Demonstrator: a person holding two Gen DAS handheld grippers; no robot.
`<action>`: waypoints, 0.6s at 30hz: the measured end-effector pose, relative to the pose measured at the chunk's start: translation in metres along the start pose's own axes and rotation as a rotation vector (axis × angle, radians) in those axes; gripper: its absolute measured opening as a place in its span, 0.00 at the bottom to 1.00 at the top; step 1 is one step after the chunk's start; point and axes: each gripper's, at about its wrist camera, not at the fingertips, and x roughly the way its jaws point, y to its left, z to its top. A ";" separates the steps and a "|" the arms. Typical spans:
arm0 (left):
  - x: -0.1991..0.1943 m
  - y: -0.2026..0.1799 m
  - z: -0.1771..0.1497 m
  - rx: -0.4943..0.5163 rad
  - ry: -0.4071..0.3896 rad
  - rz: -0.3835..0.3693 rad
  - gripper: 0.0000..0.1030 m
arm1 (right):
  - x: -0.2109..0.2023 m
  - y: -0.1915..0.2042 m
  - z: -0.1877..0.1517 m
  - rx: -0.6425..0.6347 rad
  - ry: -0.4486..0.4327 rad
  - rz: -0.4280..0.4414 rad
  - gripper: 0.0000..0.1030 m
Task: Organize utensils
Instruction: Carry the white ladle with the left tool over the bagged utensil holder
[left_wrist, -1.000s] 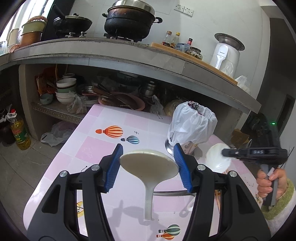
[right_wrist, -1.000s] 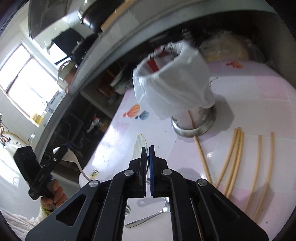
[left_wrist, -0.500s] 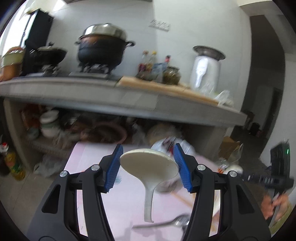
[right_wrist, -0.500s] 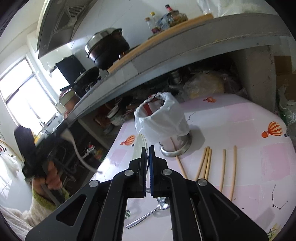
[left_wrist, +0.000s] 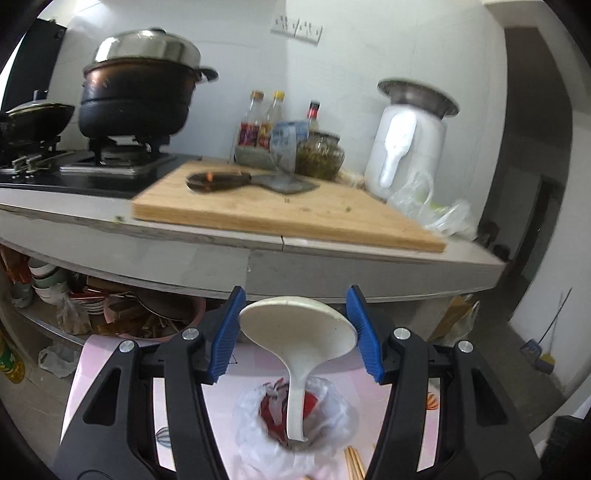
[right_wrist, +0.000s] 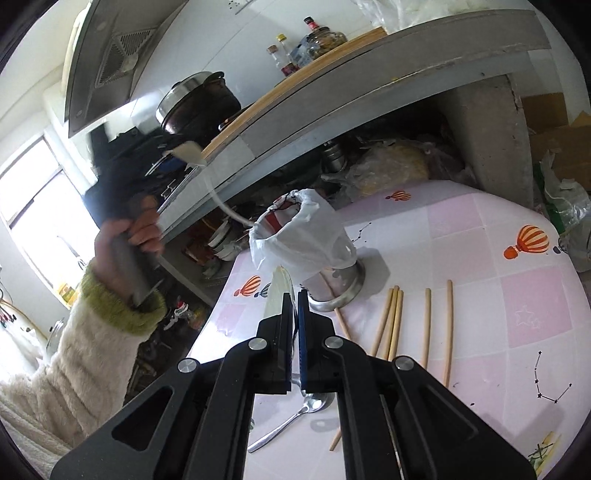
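My left gripper (left_wrist: 295, 314) is shut on the bowl of a white ladle (left_wrist: 299, 328). The ladle's handle hangs down, its tip at the mouth of the bag-lined metal holder (left_wrist: 295, 435). In the right wrist view the holder (right_wrist: 306, 240) stands on the pink table (right_wrist: 480, 258), and the ladle handle (right_wrist: 225, 206) curves down to its rim. Nearer the table's front my right gripper (right_wrist: 295, 295) is shut on a thin white spoon (right_wrist: 280, 288), seen edge-on. Several wooden chopsticks (right_wrist: 391, 317) and a metal spoon (right_wrist: 295, 413) lie on the table.
A grey counter (left_wrist: 258, 247) overhangs the table's far side, bearing a cutting board (left_wrist: 288, 214), a cleaver (left_wrist: 284, 184), a black pot (left_wrist: 136, 99) and a white appliance (left_wrist: 406, 147). Bowls and plates crowd the shelf below (left_wrist: 110, 306). A sleeved hand (right_wrist: 125, 236) grips the left tool.
The left gripper has risen and swung over the holder with the ladle, whose handle now hangs at the bag's mouth. The right gripper has pulled back from the holder, still shut on its spoon.
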 end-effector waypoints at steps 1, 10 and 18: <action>0.010 -0.001 -0.002 0.001 0.014 0.006 0.52 | 0.000 -0.002 0.001 0.003 0.000 -0.001 0.03; 0.088 -0.005 -0.031 -0.033 0.144 0.034 0.52 | 0.008 -0.021 -0.001 0.045 0.013 0.004 0.03; 0.113 -0.006 -0.062 -0.023 0.204 0.051 0.53 | 0.008 -0.029 -0.001 0.059 0.010 0.003 0.03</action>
